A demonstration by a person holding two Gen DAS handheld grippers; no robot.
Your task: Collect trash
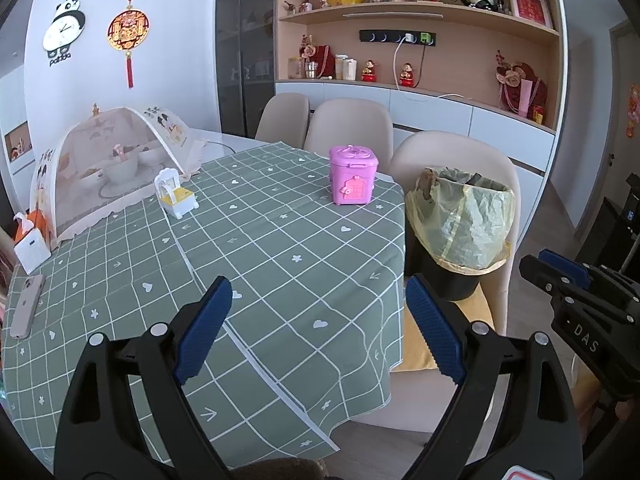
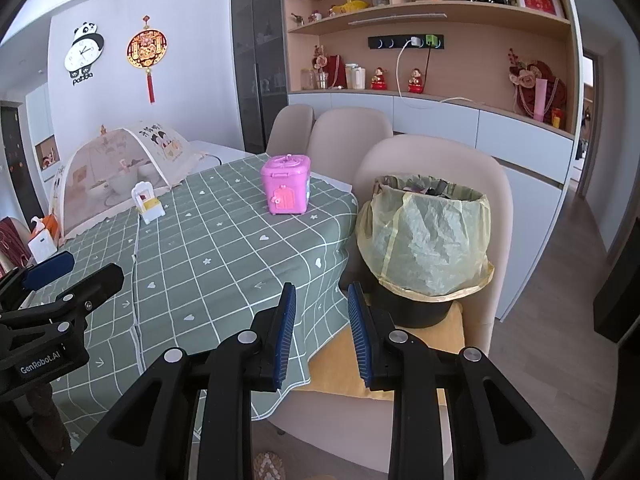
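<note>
At your far left, a phone (image 1: 27, 306) lies flat on the green checked tablecloth (image 1: 280, 248), just below a white pump dispenser (image 1: 31, 249). Behind them a mesh food cover (image 1: 116, 164) arches over white bowls, and a small white-and-yellow toy chair (image 1: 176, 196) stands just in front of it. Your left gripper (image 1: 320, 328) hovers over the cloth's near part with its blue pads spread wide and nothing between them.

Toward the table's far right edge sits a pink toy box (image 1: 352, 176), upright and closed, well apart from both grippers.

Your right gripper (image 2: 322, 332) is held over the table's edge and the beige chair (image 2: 432, 160) beside it, jaws at a narrow gap, empty. Just ahead of it, on a yellow cushion (image 2: 344, 364) on that chair's seat, stands the black trash bin (image 2: 416, 308), lined with a yellowish bag (image 2: 432, 240) folded down over its rim. Some dark items show inside at the top; you cannot tell what they are. No loose trash shows on the tablecloth.
</note>
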